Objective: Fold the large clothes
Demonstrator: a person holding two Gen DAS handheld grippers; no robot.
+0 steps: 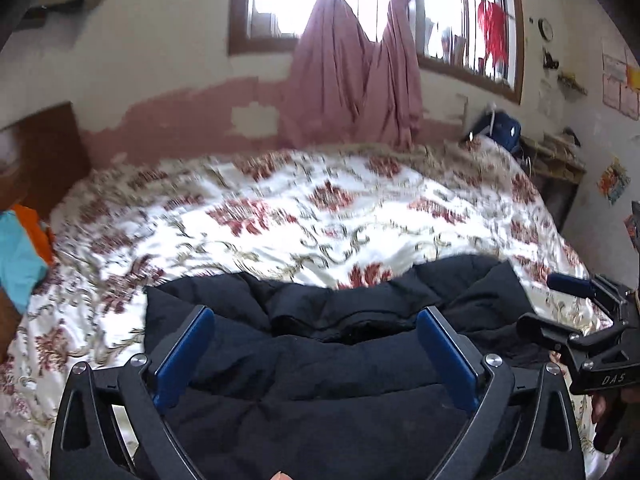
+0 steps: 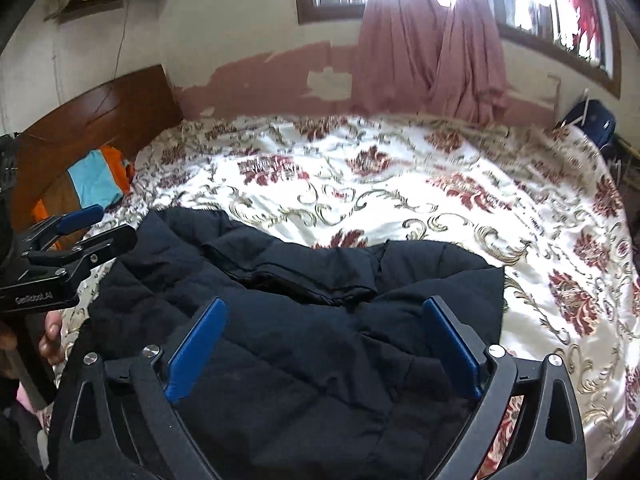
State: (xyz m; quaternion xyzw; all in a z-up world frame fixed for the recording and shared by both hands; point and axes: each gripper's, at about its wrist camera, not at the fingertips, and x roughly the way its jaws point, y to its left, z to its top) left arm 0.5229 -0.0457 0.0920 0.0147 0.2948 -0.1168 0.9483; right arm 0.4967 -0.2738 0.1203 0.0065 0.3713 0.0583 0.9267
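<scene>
1. Black padded jacket (image 2: 280,320) lies bunched on the floral bed cover (image 2: 440,200) — near edge.
2. Left tool (image 1: 316,344) — pads wide apart, nothing between them.
3. Right tool (image 2: 324,340) likewise spread, empty, above the jacket.

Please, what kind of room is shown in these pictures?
Most likely a home bedroom: a large bed with a floral bedspread and wooden headboard, pink curtains at the window, and a dark padded jacket lying on it.

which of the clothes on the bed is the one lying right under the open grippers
The black padded coat, spread on the floral bedspread beneath both grippers. The turquoise and orange clothes lie apart, by the wooden headboard.
</scene>
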